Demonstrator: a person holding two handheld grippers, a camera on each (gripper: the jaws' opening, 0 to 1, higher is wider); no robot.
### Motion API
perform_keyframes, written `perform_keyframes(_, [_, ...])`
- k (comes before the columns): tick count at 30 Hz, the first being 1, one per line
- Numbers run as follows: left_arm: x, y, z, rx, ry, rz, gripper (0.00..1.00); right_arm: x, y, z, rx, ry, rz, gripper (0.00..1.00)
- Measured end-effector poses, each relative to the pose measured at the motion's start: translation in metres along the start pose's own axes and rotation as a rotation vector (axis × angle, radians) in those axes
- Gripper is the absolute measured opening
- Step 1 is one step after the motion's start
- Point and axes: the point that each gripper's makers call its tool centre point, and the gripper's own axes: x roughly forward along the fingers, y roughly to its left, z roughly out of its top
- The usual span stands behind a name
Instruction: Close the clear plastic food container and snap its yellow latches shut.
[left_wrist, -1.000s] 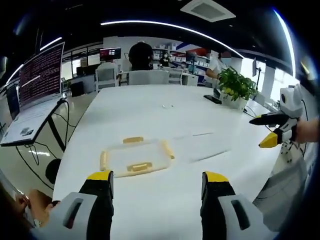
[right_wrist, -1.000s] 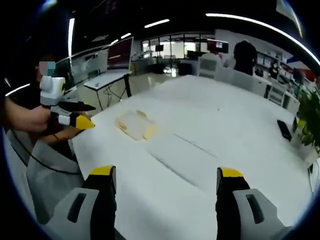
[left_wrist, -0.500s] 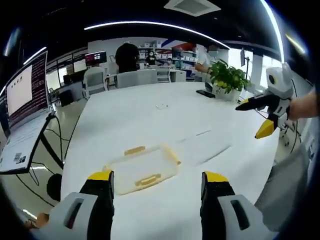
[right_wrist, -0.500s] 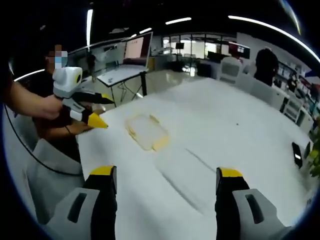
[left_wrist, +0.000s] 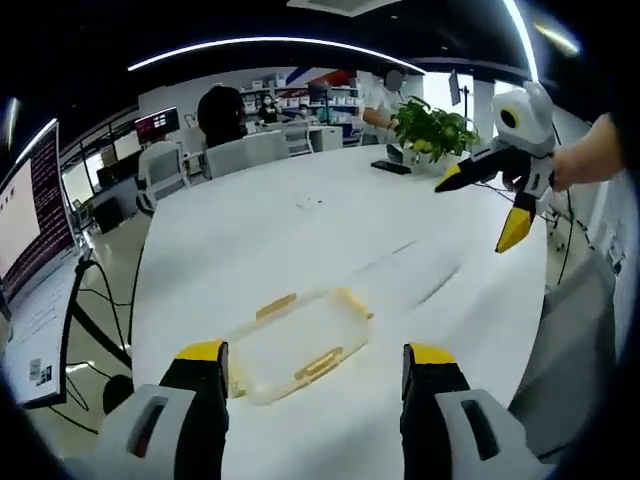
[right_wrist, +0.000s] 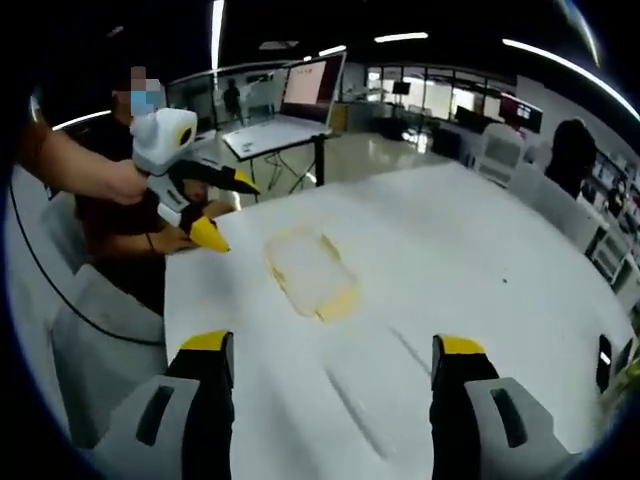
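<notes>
A clear plastic container with yellow latches sits on the white table, just beyond my left gripper, whose jaws stand wide open and hold nothing. A flat clear lid lies on the table to the container's right. My right gripper hangs open in the air at the right, held by a hand. In the right gripper view the container lies ahead of the open right gripper, with the lid nearer. The left gripper hovers open left of the container.
A potted plant and a dark phone stand at the table's far side. A laptop on a stand is off the left edge. Chairs and people sit at the far end. The near table edge borders the person's body.
Both views have swung and moved closer to the container. The right gripper shows higher and nearer in the left gripper view. Both grippers stay open; container and lid lie where they were.
</notes>
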Motion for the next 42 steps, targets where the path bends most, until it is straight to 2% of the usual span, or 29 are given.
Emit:
perform_keyframes(6, [0.005,0.010,-0.005,0.060,0.030,-0.054,0.67,0.015,0.001,0.012,-0.058,0.016,0.053,0.79])
perform_keyframes(15, [0.010,0.020,0.008,0.132,0.013,-0.116,0.65,0.043,0.001,0.026,-0.109,0.032,0.110,0.78])
perform_keyframes(25, [0.023,0.031,0.005,0.225,0.054,-0.183,0.65,0.070,0.002,0.018,-0.179,0.085,0.165,0.77])
perform_keyframes(34, [0.034,0.036,0.002,0.232,0.072,-0.223,0.65,0.089,-0.002,0.016,-0.169,0.103,0.189,0.77])
perform_keyframes(42, [0.046,0.042,-0.009,0.287,0.118,-0.269,0.66,0.106,-0.001,0.012,-0.176,0.125,0.214,0.76])
